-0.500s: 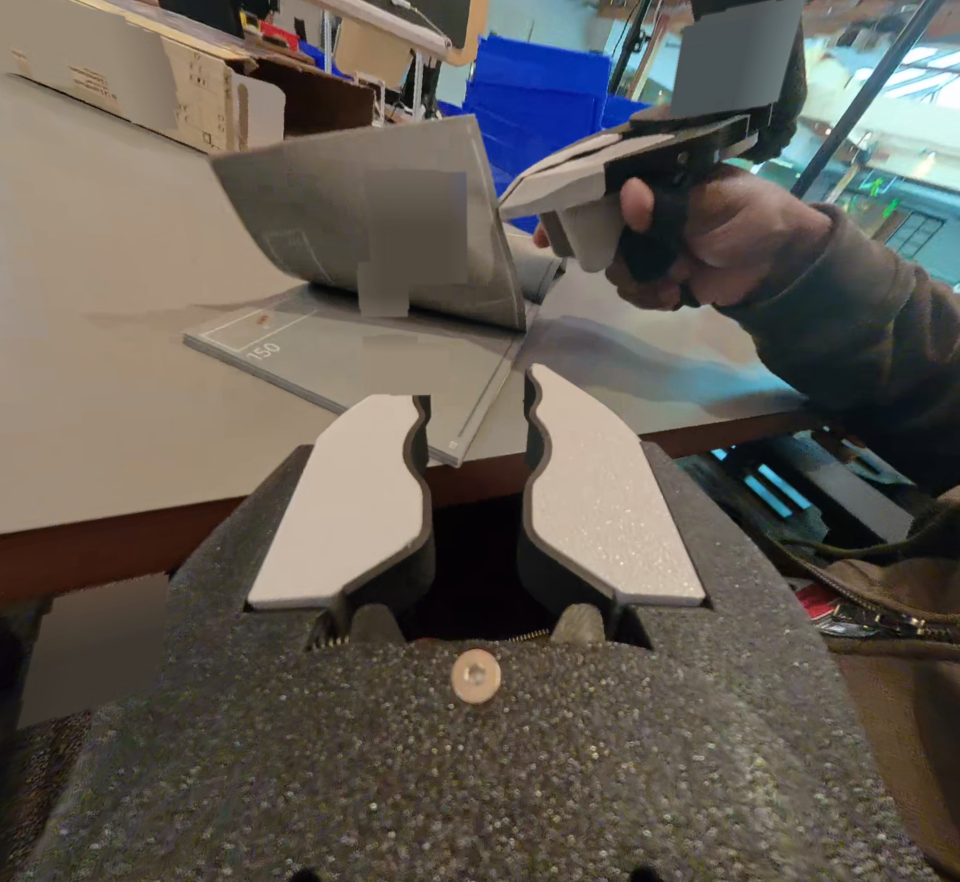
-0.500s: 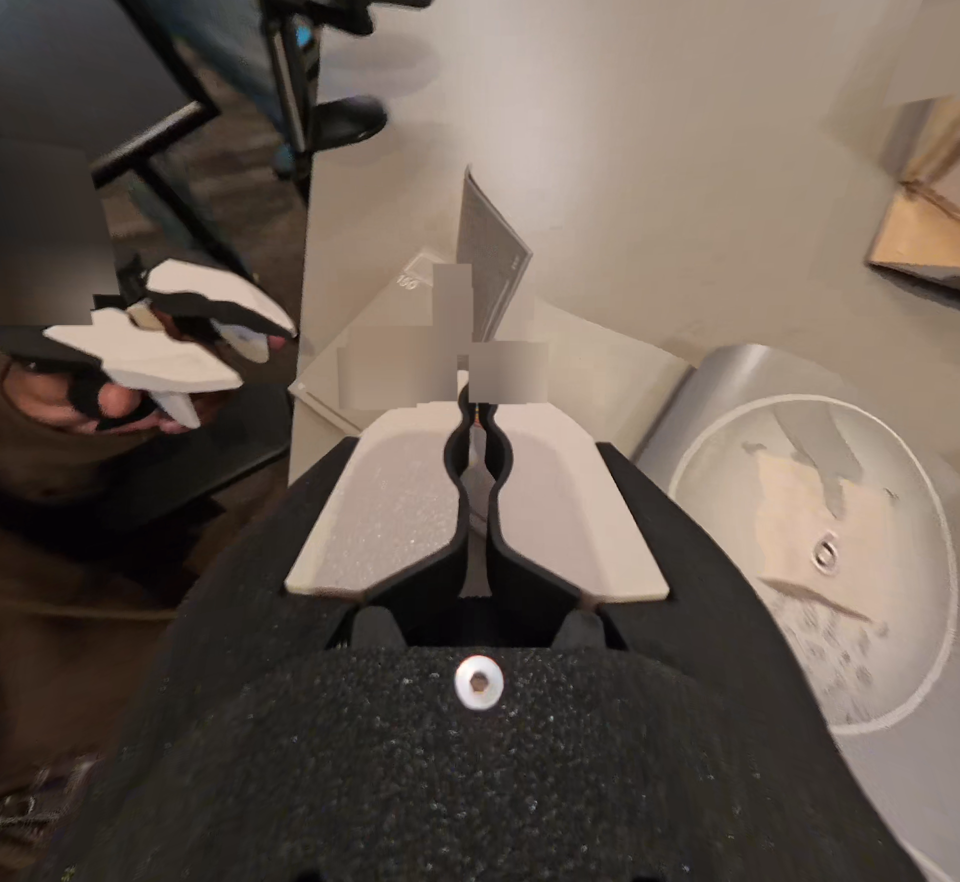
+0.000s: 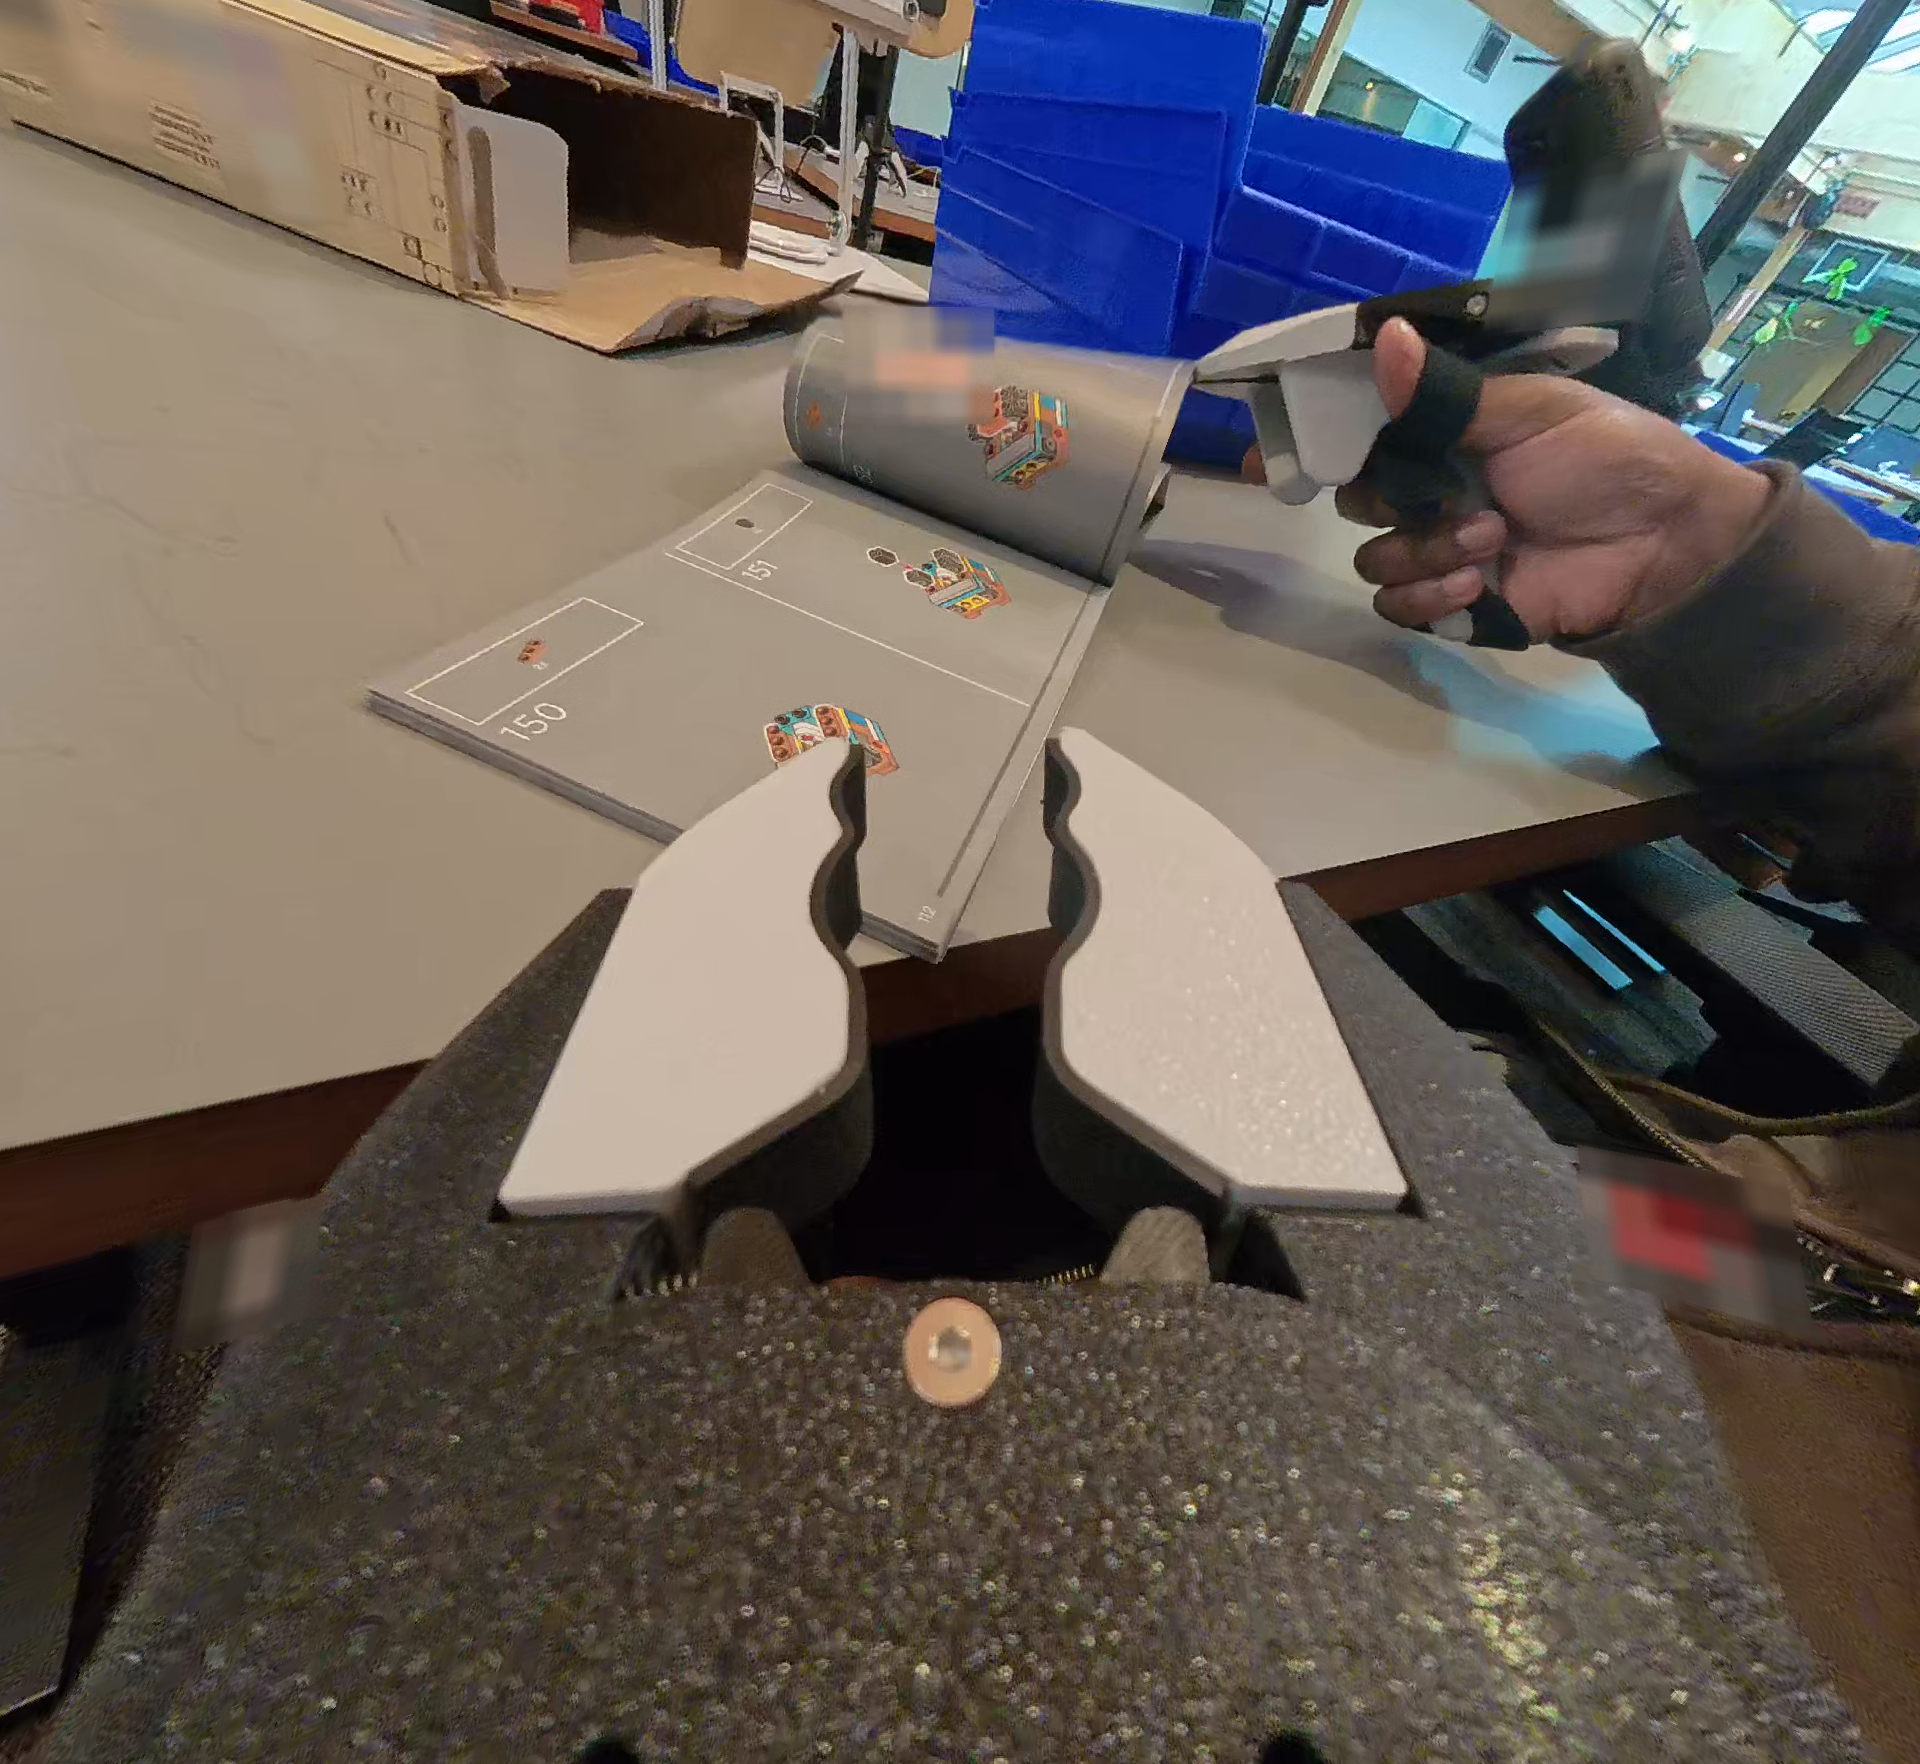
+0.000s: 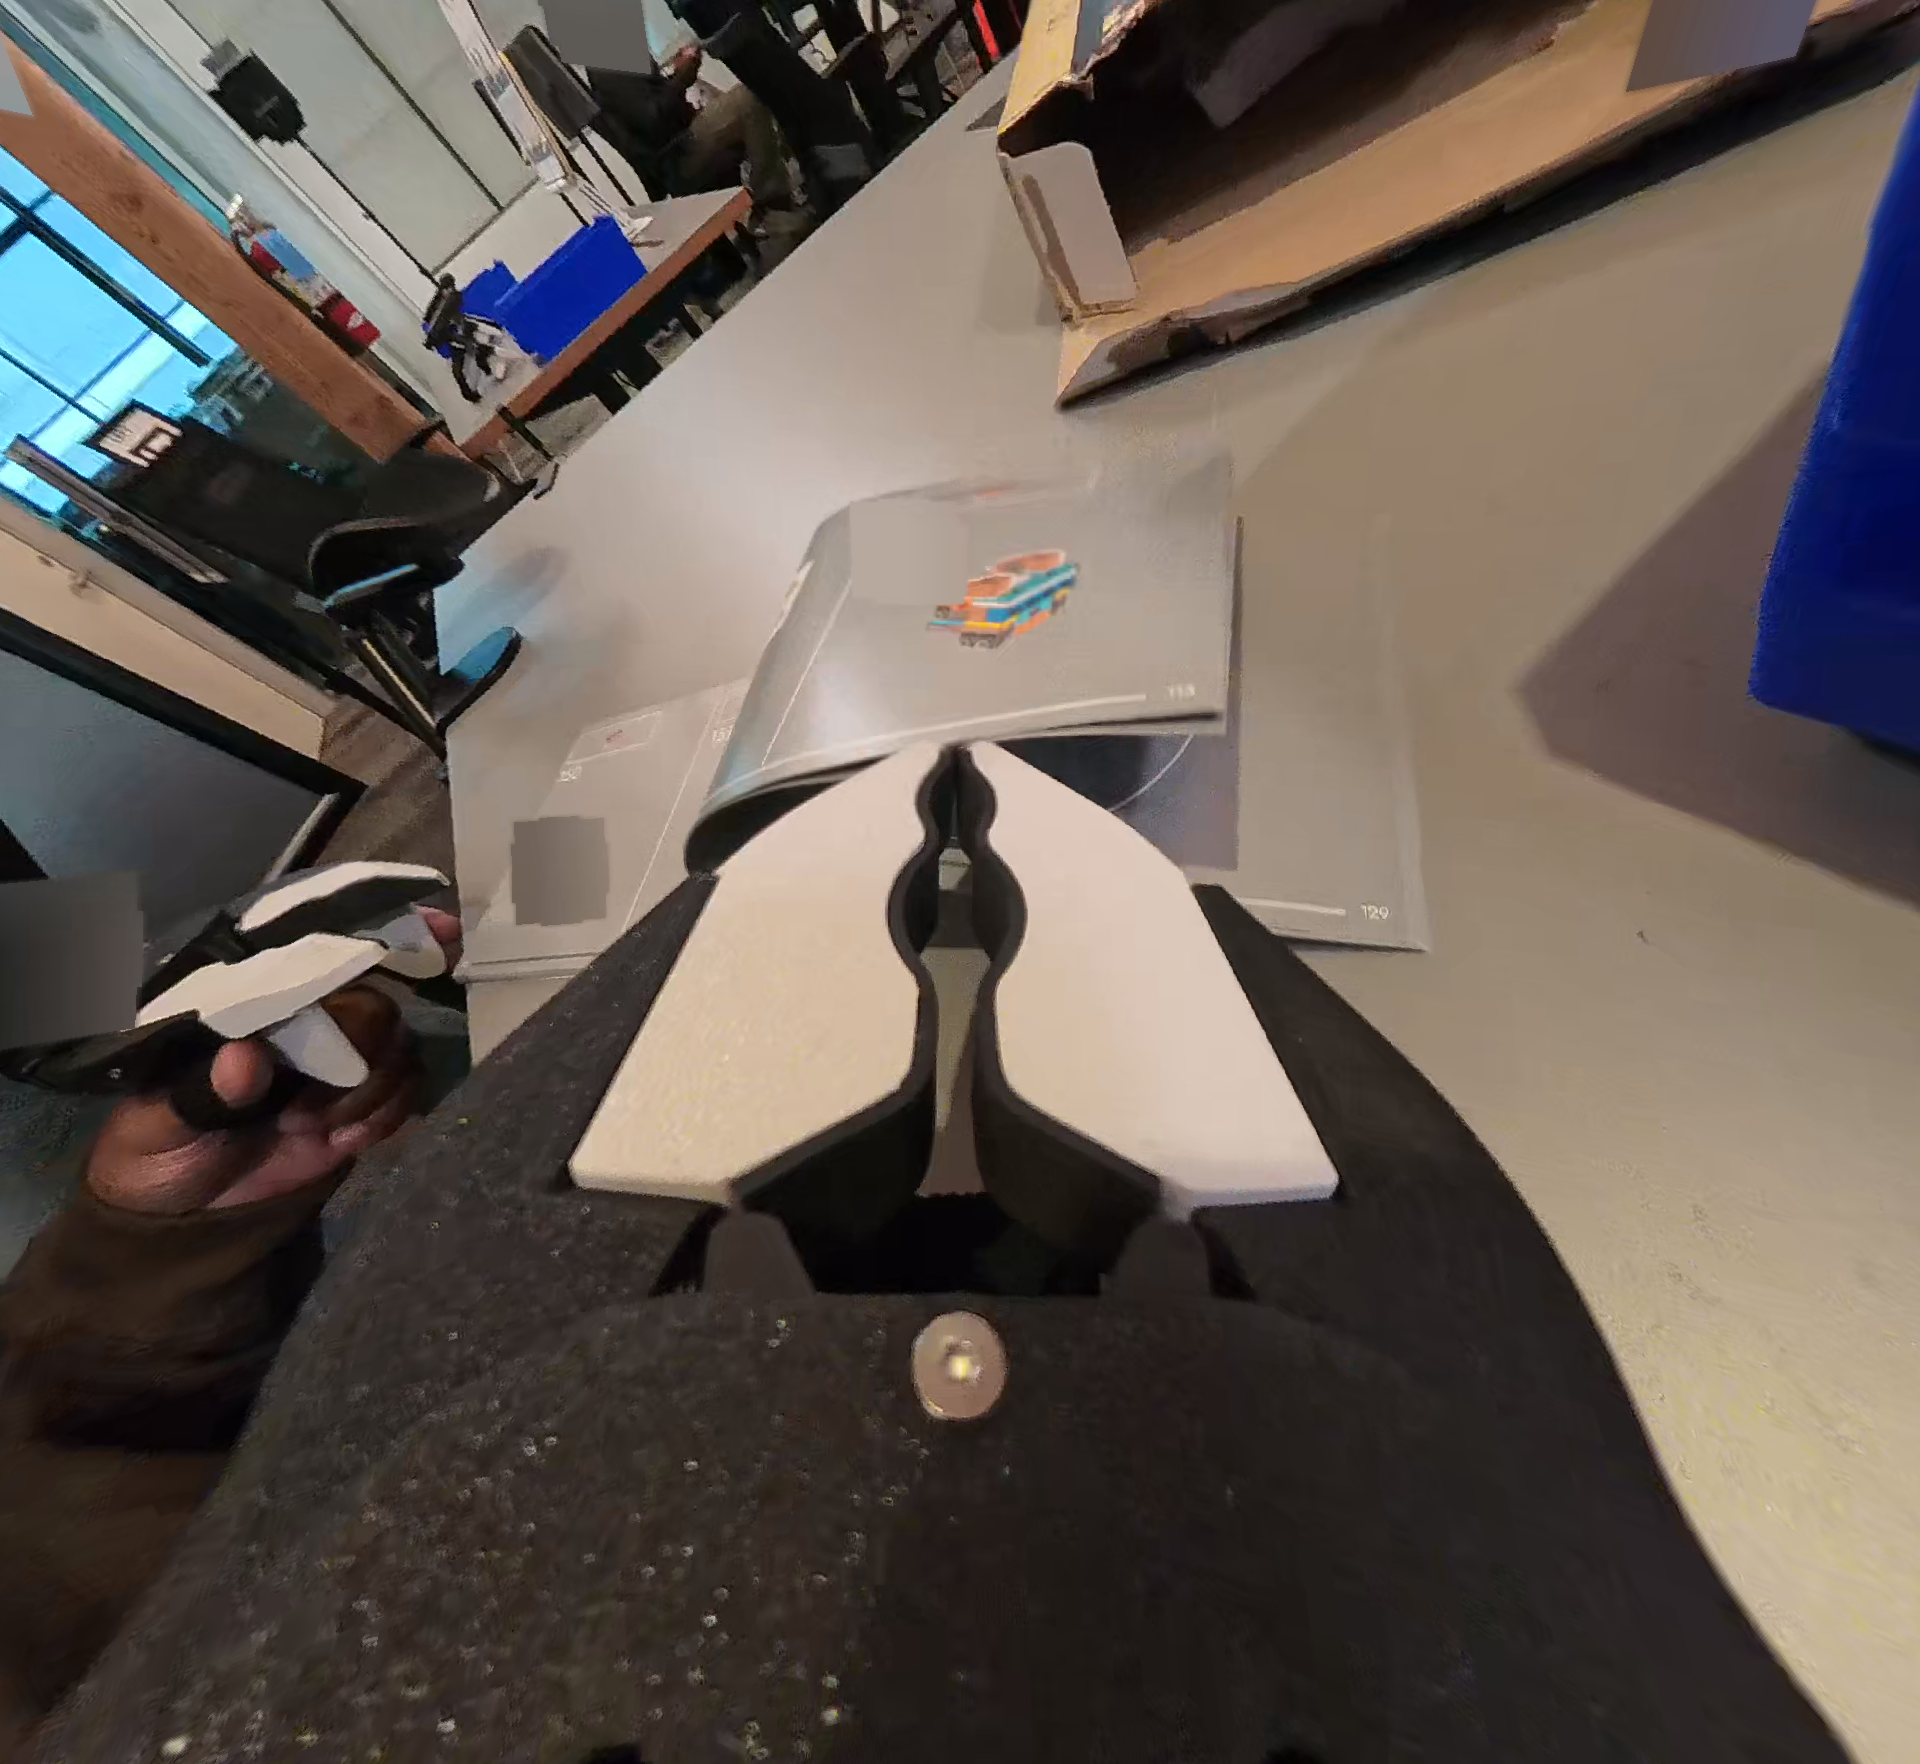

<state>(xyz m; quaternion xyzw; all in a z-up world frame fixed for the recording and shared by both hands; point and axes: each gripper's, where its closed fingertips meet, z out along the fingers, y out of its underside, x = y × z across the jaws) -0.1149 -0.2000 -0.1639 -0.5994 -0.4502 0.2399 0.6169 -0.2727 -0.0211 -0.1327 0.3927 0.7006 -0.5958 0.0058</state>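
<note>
The right tongs (image 4: 954, 758) are clamped on a curled grey page (image 4: 997, 618) of the open grey instruction booklet (image 3: 748, 675) on the grey table (image 3: 260, 488) — mid page-turn; the left tongs (image 3: 951, 764), apart and empty, hover at the booklet's near corner.

A grey counter (image 3: 208, 488) with a brown edge carries a torn-open cardboard box (image 3: 312, 125) at its far side. Stacked blue plastic bins (image 3: 1122, 187) stand behind it. Beyond are further desks (image 4: 623, 280), a black office chair (image 4: 405, 561), wooden beams (image 4: 208, 260) and tall windows (image 4: 62, 332) letting in blue daylight
</note>
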